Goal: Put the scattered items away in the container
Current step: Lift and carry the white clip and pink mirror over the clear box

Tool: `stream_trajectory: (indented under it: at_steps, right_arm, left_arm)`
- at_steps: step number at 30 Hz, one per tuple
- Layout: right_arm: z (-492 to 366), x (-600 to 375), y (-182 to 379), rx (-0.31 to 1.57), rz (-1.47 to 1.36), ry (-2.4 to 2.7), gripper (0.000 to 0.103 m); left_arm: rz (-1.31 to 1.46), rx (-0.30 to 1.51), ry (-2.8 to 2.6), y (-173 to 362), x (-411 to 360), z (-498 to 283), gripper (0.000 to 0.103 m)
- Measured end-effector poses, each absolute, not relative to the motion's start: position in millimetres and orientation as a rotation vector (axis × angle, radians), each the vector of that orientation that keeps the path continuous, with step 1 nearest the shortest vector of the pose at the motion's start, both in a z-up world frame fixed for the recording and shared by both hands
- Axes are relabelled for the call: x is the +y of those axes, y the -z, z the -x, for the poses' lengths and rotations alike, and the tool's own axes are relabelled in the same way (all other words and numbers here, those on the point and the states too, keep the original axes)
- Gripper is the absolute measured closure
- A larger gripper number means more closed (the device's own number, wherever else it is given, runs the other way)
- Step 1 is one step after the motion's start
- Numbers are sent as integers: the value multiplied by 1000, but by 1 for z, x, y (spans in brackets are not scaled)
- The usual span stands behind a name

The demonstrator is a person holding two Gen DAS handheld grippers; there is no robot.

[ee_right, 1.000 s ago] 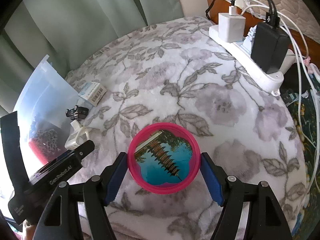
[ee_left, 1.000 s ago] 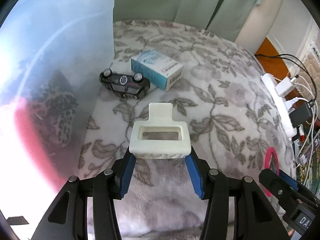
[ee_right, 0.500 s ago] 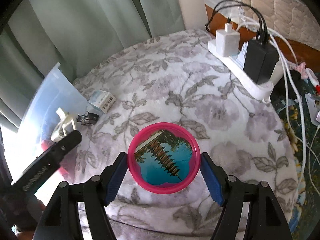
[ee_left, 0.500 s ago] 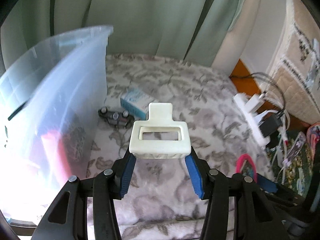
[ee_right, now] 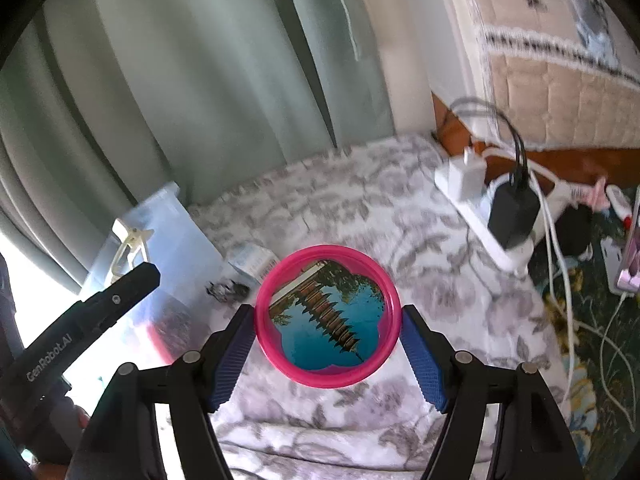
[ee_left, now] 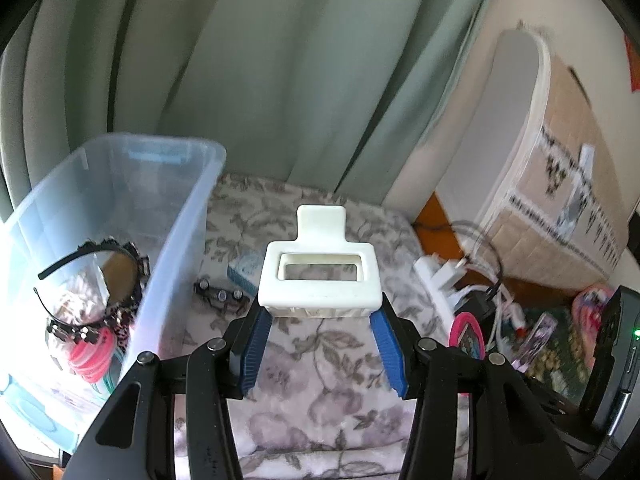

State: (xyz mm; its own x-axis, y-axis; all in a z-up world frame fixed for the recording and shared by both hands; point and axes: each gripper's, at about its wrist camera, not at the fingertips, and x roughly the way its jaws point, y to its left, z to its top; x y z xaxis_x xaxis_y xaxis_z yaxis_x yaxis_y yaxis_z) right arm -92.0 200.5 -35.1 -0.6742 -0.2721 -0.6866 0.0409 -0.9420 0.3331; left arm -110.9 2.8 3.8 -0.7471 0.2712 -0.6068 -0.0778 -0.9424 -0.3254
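Carrying phase: left gripper (ee_left: 320, 316) clamps white plastic bracket (ee_left: 319, 276) aloft, right of clear bin (ee_left: 180, 240); right gripper (ee_right: 327, 336) pinches pink mirror (ee_right: 327, 317). Next, probably: swing left over bin's rim, release.

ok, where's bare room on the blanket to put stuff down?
Free: the blanket between box and power strip, and the near edge under both grippers. Crowded: beside the bin, where toy car and box sit; right edge, chargers and cables.
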Motion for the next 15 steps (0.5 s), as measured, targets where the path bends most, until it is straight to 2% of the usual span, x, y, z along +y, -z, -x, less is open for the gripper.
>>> stream_trajectory:
  at_steps: [15]
  right_arm:
    - [72, 139, -35, -293, -938, 2648, 28]
  left_arm:
    - [834, -528, -2930, -39, -80, 87, 51]
